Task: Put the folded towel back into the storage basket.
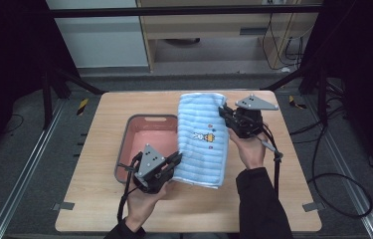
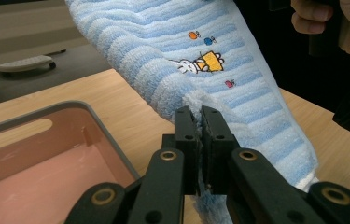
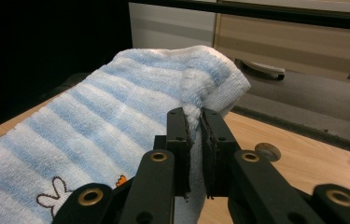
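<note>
From above, the blue striped towel (image 1: 201, 139) hangs stretched between the two grippers, over the right part of the wooden table (image 1: 99, 209), and its left edge is just beside the pink basin (image 1: 146, 137). The left gripper (image 1: 176, 159) pinches the near left edge of the towel, and the right gripper (image 1: 222, 113) pinches the far right corner.

The left gripper view shows what the high view cannot: both jaws are pressed tight on a fold of the towel (image 2: 219, 70), with the little rabbit picture (image 2: 199, 63) above them and the inside of the basin (image 2: 46, 177) at the lower left. The right gripper view shows its jaws clamped on the corner of the towel (image 3: 130, 107), with a drawer front (image 3: 303, 56) behind the table.

The left hand (image 1: 141, 201) comes from the bottom edge, with the gripper pointing forward and to the right. The right hand (image 1: 250, 149), in a dark sleeve (image 1: 261, 204), reaches further forward, and its gripper points to the left.
</note>
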Demonstrator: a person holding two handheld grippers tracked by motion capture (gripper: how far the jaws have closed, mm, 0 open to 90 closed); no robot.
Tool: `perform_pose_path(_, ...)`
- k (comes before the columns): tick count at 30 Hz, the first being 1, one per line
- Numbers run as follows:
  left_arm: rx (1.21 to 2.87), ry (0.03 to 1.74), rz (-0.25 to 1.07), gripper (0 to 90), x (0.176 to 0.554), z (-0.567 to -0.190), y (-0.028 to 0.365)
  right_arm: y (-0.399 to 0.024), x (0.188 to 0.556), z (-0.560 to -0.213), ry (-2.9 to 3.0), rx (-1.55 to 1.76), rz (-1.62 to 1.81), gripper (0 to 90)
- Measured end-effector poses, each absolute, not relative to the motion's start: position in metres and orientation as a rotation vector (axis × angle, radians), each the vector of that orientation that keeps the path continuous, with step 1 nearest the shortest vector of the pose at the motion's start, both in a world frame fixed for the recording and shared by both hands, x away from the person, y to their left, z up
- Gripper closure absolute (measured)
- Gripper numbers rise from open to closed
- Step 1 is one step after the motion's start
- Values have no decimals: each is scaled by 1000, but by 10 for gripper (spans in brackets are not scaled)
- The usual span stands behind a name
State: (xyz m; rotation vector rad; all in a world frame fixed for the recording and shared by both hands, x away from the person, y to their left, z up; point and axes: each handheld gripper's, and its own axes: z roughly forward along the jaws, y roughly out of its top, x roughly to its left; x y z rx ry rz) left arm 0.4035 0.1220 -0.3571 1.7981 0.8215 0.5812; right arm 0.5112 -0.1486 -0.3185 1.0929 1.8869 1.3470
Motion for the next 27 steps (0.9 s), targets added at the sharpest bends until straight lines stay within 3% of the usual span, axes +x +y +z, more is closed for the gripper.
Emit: perform_pose_path(27,1732,893,630,860,410,-347,171,-95,532,-304,1928,1022,1374,830)
